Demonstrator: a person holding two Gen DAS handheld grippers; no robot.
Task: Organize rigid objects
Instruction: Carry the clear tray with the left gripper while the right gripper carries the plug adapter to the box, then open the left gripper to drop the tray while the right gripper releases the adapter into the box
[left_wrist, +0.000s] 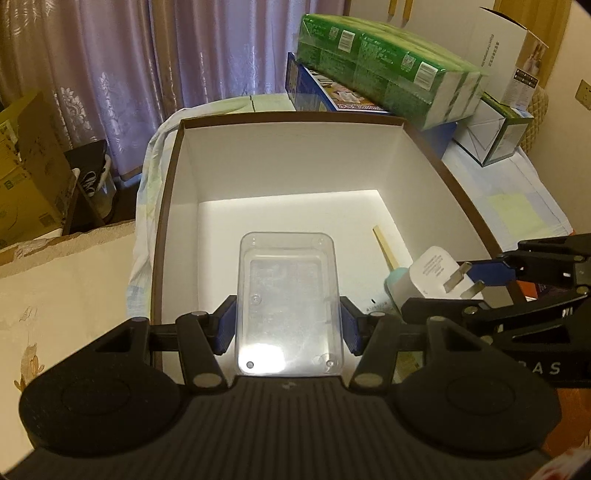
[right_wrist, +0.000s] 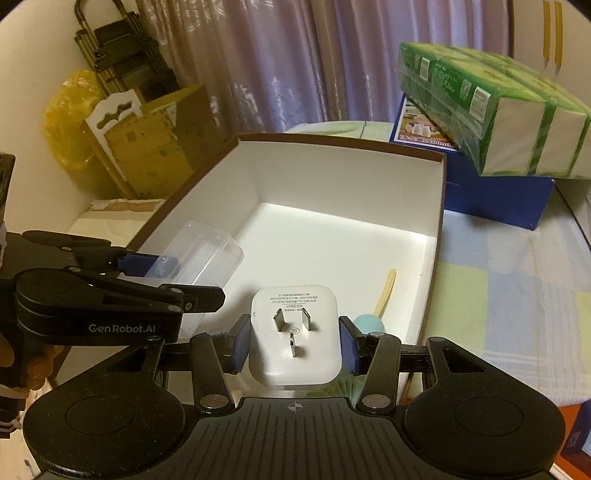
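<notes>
A clear case (left_wrist: 288, 306) is clamped by the left tool (left_wrist: 288, 325), a white plug (right_wrist: 294, 336) by the right tool (right_wrist: 294, 347); the box (left_wrist: 295, 122) lies ahead.

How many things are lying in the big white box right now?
1: a stick with a blue ball end lies by the white box's right wall. The clear plastic case and white plug are held above it in tongs. Something may hide beneath them.
</notes>
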